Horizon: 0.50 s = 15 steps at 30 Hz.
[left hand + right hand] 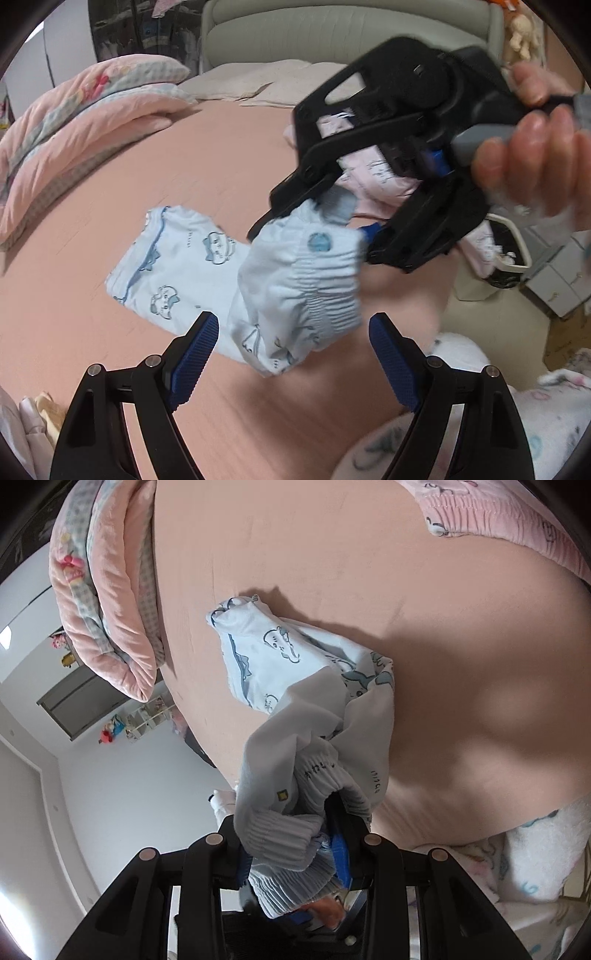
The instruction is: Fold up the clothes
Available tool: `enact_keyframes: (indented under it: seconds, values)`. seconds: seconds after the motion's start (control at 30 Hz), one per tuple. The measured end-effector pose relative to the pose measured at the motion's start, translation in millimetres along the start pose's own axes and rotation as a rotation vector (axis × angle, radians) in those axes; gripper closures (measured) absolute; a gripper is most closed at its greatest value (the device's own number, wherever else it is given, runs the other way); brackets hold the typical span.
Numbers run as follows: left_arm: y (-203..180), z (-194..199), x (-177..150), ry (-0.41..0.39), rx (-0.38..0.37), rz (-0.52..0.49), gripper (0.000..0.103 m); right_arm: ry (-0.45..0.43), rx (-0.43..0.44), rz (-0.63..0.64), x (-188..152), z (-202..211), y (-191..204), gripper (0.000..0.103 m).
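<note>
Nearest you, your left gripper (291, 354) hangs with its jaws wide apart and nothing between them, just short of the pale blue trousers (207, 266). Your right gripper (317, 218) is clamped on their gathered waistband, lifting that end while the legs trail on the pink bed (184, 147). No neat fold shows yet, and a pink garment (498, 513) farther off looks unfolded.

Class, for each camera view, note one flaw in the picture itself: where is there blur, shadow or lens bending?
Left wrist view: the right gripper, its hand and the blue garment are motion-blurred; dark fisheye corners. Right wrist view: sharper, a soft broad shadow on the pink sheet; the bed edge curves strongly.
</note>
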<state>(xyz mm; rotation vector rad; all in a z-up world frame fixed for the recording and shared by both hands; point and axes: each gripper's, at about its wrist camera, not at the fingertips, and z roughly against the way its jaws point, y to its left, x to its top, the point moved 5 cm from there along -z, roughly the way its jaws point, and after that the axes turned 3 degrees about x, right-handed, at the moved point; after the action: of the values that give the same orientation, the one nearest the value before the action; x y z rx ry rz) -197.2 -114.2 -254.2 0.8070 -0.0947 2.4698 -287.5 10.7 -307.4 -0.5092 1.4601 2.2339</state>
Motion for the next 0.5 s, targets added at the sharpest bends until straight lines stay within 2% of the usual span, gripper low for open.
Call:
enact_keyframes:
  seconds: [0.17, 0.37, 0.43, 0.47, 0.5]
  values:
    - [5, -16, -1, 0.031, 0.062, 0.005, 0.02, -0.007, 0.006, -0.012, 0, 5, 0, 0.069]
    - [6, -27, -4, 0.05, 0.129, -0.041, 0.021, -0.006, 0.021, -0.031, 2, 5, 4, 0.069]
    - [14, -28, -2, 0.041, 0.126, 0.012, 0.043, -0.005, 0.02, -0.035, 2, 2, 5, 0.069]
    - [18, -28, 0, 0.033, 0.113, 0.047, 0.063, -0.004, 0.021, -0.039, 2, 1, 5, 0.069]
    - [22, -28, 2, 0.026, 0.1, 0.08, 0.069, -0.002, 0.027, -0.046, 2, 1, 5, 0.069]
